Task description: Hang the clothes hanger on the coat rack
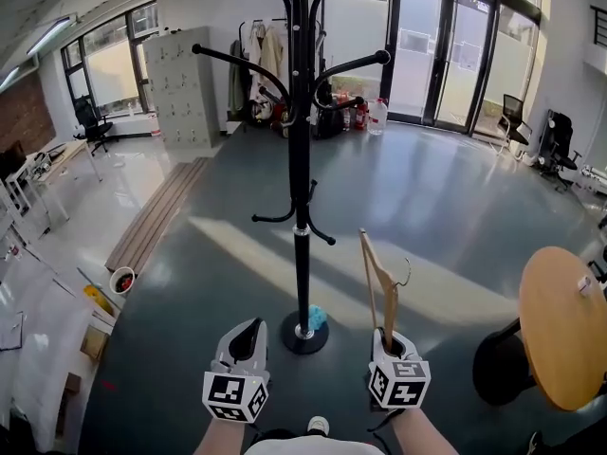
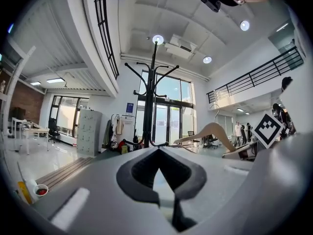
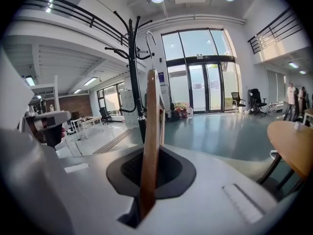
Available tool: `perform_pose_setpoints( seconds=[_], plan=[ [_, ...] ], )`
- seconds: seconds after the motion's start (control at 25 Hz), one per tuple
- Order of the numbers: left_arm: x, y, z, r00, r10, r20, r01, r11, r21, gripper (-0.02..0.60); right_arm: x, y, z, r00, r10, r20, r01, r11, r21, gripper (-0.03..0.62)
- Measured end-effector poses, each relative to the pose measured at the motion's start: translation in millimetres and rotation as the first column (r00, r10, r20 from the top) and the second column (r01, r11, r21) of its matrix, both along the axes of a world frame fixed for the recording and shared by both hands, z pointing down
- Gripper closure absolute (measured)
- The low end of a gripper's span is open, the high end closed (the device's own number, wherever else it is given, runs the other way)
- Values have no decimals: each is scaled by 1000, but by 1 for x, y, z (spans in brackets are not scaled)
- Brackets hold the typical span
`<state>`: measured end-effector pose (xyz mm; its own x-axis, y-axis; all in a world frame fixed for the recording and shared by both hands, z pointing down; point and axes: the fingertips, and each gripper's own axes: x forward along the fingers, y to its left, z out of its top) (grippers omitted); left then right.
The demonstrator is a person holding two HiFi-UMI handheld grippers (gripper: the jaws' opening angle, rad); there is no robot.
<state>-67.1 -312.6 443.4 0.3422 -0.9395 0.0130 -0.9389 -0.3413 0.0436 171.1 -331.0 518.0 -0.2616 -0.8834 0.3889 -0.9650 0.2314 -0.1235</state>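
Left tongs (image 1: 249, 326) closed and empty; right tongs (image 1: 391, 337) clamped tight.

Left hand-held gripper (image 1: 248, 335) and right hand-held gripper (image 1: 389, 341): pale grey moulded shells, rounded, narrowing to the tip, with a black padded recess round the jaws. Each has a white cube with black square markers on its faces: left cube (image 1: 234, 396), right cube (image 1: 399, 384). Pale rectangular patch (image 2: 71, 208) on the shell top. Left forearm (image 1: 218, 439) and right forearm (image 1: 427, 434) bare. White top (image 1: 313, 446) at the bottom edge.
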Motion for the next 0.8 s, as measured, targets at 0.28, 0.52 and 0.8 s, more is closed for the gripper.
perform_pose_setpoints(
  seconds=[0.28, 0.52, 0.8],
  plan=[
    [12, -48, 6, 1000, -19, 22, 19, 1000, -19, 581, 5, -68, -19, 999, -30, 18, 29, 999, 35, 566],
    [-9, -98, 1, 1000, -20, 18, 20, 1000, 4, 581, -16, -122, -39, 999, -45, 7, 45, 996, 72, 566],
    [-21, -149, -12, 1000, 12, 21, -13, 1000, 24, 581, -36, -183, -82, 998, -55, 9, 54, 993, 110, 566]
  ],
)
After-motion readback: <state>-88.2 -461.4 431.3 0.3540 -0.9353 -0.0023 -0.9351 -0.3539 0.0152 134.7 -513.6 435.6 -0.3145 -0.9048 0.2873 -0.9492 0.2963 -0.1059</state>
